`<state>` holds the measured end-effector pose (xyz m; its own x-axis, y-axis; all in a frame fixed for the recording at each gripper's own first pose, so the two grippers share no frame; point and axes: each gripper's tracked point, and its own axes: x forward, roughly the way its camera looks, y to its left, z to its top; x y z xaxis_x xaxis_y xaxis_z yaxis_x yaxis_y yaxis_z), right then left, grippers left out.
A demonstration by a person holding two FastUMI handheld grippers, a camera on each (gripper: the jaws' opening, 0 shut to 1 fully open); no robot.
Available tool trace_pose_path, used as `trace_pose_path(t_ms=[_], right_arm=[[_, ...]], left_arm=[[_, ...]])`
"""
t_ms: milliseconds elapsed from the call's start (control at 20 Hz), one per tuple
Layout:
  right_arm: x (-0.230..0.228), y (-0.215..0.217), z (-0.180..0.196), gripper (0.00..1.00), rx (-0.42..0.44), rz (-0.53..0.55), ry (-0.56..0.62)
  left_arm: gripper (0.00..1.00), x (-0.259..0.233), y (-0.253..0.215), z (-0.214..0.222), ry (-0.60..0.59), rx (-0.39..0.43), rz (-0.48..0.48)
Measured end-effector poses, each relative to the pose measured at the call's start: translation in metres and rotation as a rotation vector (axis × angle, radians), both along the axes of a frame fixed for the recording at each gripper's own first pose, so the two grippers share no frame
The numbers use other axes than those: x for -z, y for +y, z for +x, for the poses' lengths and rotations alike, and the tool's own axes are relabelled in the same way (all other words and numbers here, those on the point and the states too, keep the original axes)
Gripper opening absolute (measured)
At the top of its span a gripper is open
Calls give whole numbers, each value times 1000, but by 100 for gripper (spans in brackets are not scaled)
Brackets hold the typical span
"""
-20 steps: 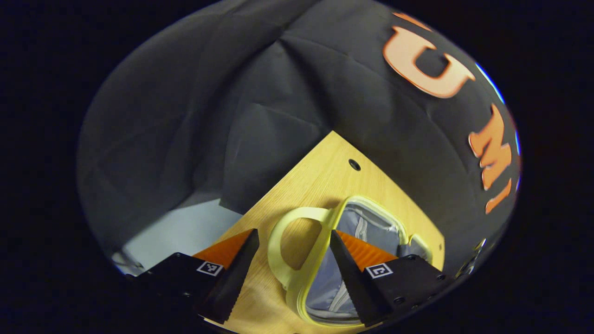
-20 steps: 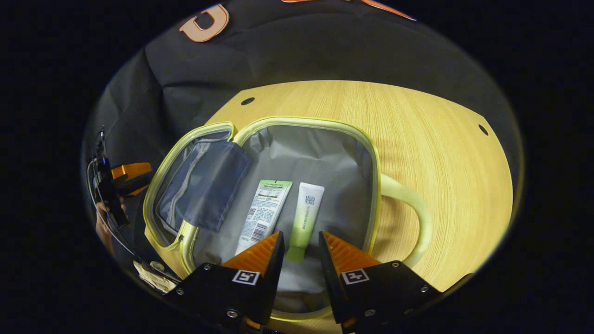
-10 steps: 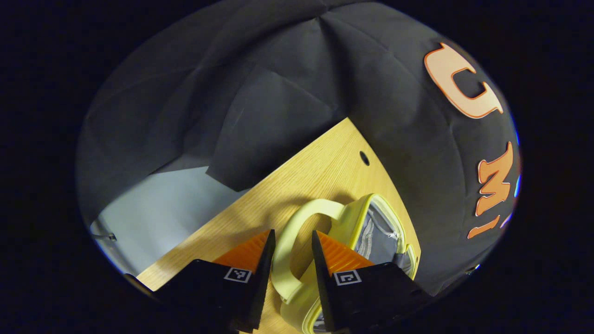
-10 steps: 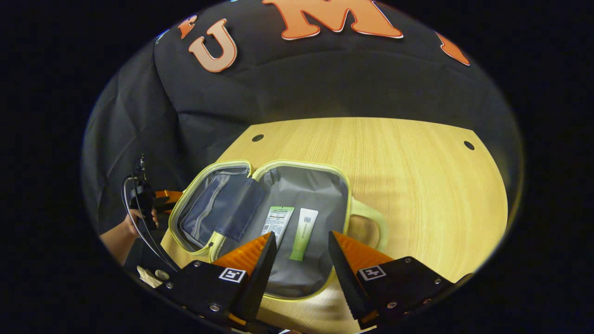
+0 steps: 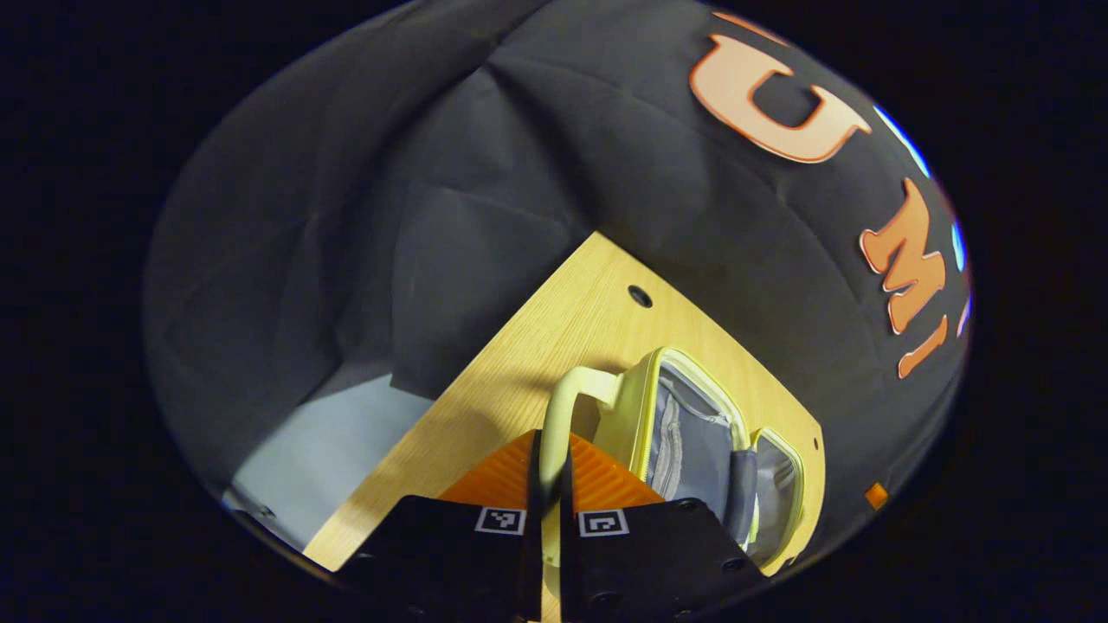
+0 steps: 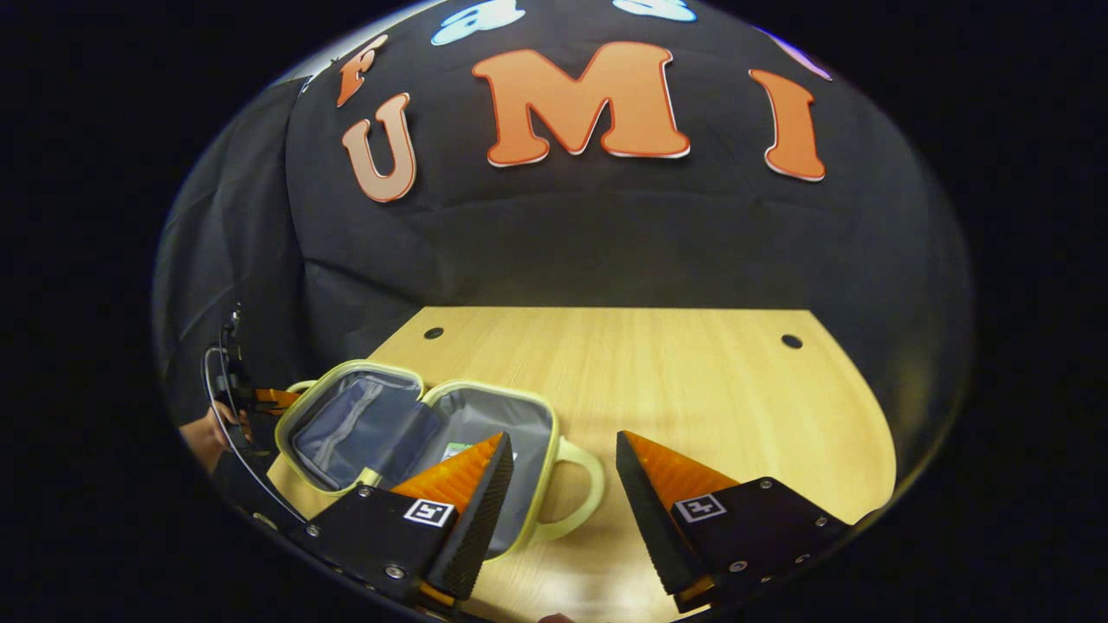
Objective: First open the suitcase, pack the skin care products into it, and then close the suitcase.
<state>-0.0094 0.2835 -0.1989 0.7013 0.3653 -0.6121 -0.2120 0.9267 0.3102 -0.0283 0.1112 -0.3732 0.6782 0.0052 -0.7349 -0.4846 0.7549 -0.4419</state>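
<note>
A: Where is the case?

B: It lies open on the bench [image 6: 658, 381], toward the left in the right gripper view. The case [image 6: 485, 424] is pale yellow-green with a grey lining. Its lid [image 6: 346, 424] is raised off the bench, and a dark flap hangs inside it.

A: And the left tool?

B: In the left gripper view the left tool [image 5: 551, 484] is pinched on the lid handle [image 5: 567, 398]; both fingers press on the pale loop, which runs up between them. The lid [image 5: 684, 433] stands tilted beyond, with the other half past it. In the right gripper view that tool [image 6: 260, 400] shows small at the lid's far side, with a hand [image 6: 203, 433] behind it.

A: The right tool?

B: The right tool [image 6: 561, 450] is spread and holds nothing. It hangs above the bench at the case's near side. The second handle [image 6: 576, 493] sits between its fingers.

A: The products?

B: A bit of a green-and-white tube [image 6: 454, 449] peeks out inside the case, just past the left finger [image 6: 467, 484]. The rest is hidden.
</note>
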Motion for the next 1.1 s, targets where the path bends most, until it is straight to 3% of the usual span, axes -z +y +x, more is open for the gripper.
trace_pose_path(t_ms=[450,850,1100], right_arm=[[-14,-32,13,82,30,-63,-109],[-32,-59,28,82,53,-33,-192],[-30,-81,30,82,58,-24,-213]], left_arm=[[7,-136,-45,34,-222,105,155],[7,-221,-141,62,-339,211,165],[8,-247,-210,69,-386,246,165]])
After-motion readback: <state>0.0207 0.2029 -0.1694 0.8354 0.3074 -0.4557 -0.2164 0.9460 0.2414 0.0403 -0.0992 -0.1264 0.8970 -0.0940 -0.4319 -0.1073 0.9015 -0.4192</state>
